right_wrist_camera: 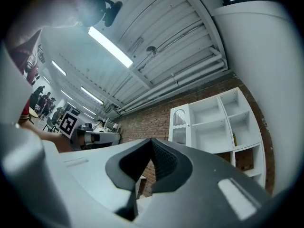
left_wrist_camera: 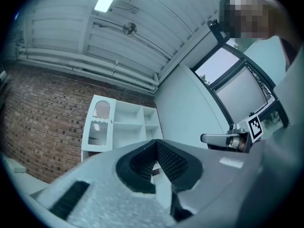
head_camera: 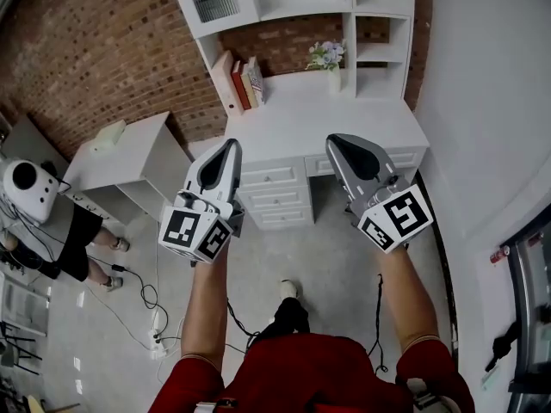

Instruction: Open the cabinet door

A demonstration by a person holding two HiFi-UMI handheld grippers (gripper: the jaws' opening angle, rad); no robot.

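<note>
Well, far to my left a person in black shorts [head_camera: 76, 241] stands beside a low white side cabinet [head_camera: 129, 163], with cables [head_camera: 142, 304] trailing over the floor near them. Next comes my left gripper [head_camera: 231, 144], raised in front of me over the floor before the white desk [head_camera: 297, 120]. Its fingers [left_wrist_camera: 173, 163] are pressed together at the tips, with nothing between them.

Past those tips, at the back left of the surface, a few books [head_camera: 241, 80] lean against the side of the white hutch. The cabinet door [head_camera: 213, 3] – the one with the arched grille – sits at the hutch's upper left corner and looks closed against its compartment. Neither gripper touches it; both are well apart from it. Open shelves fill the rest of the hutch to the right of the door. Below the surface, between my two grippers, is a stack of drawers [head_camera: 275, 198].

Further right a small vase of flowers [head_camera: 327, 58] stands on the surface by the hutch's right-hand shelves. Then my right gripper [head_camera: 331, 140], level with the left one – its fingers [right_wrist_camera: 164, 163] are likewise closed tip to tip and empty. Beyond it a plain white wall [head_camera: 491, 101] runs down the right side
</note>
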